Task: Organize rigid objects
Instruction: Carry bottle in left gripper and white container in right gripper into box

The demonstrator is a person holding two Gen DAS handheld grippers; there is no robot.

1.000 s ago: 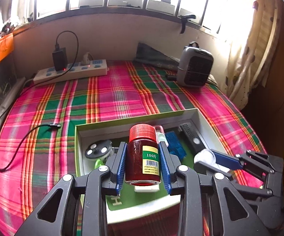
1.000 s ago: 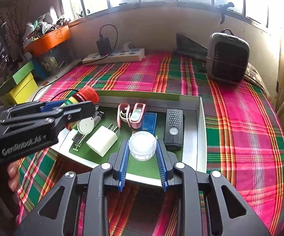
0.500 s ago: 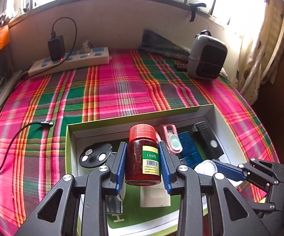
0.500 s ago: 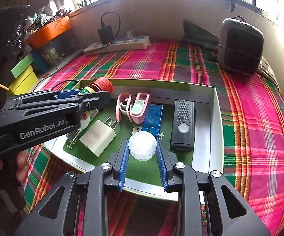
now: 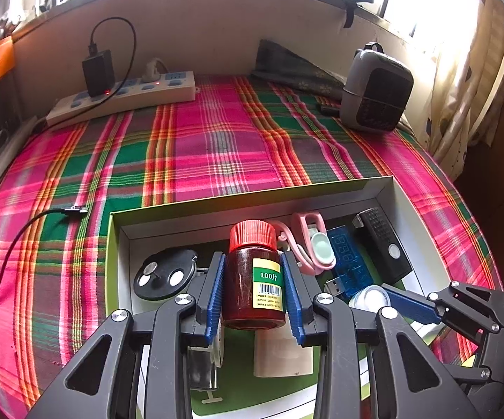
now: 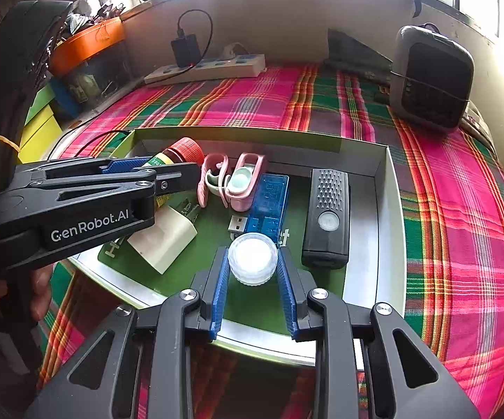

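The red-capped bottle [image 5: 254,276] was seen upright in the left wrist view, clamped between the blue pads of the left tongs [image 5: 254,289], which were closed only as far as the bottle's dark red body allowed. It was held over the shallow green-rimmed tray [image 5: 287,193], which lay on the plaid-covered counter [image 5: 217,146]. A black round disc [image 5: 164,274] with three metal spots was seen in the tray to the left of the bottle; a pink clip [image 5: 309,241], a blue USB stick [image 5: 348,265] and a black remote-like device [image 5: 384,244] lay to its right. A cream adapter [image 5: 281,356] lay under the bottle. The right tongs [image 5: 374,298] were seen entering from the lower right — a small white jar [image 5: 370,296] between their pads. At the back a power strip [image 5: 126,96] and a grey heater [image 5: 376,87] were seen.

In the right wrist view the white jar [image 6: 252,256] was gripped by the right tongs [image 6: 253,269], partly closed on its ribbed sides, low over the tray's green floor [image 6: 262,307]. It was held just beside the USB stick [image 6: 266,202] and the black device [image 6: 327,216]. The left tongs [image 6: 168,171] were seen crossing from the left with the bottle [image 6: 178,155] — held in a person's hand [image 6: 42,289]. The adapter [image 6: 163,241] lay beneath them, the pink clip [image 6: 232,181] just beyond.
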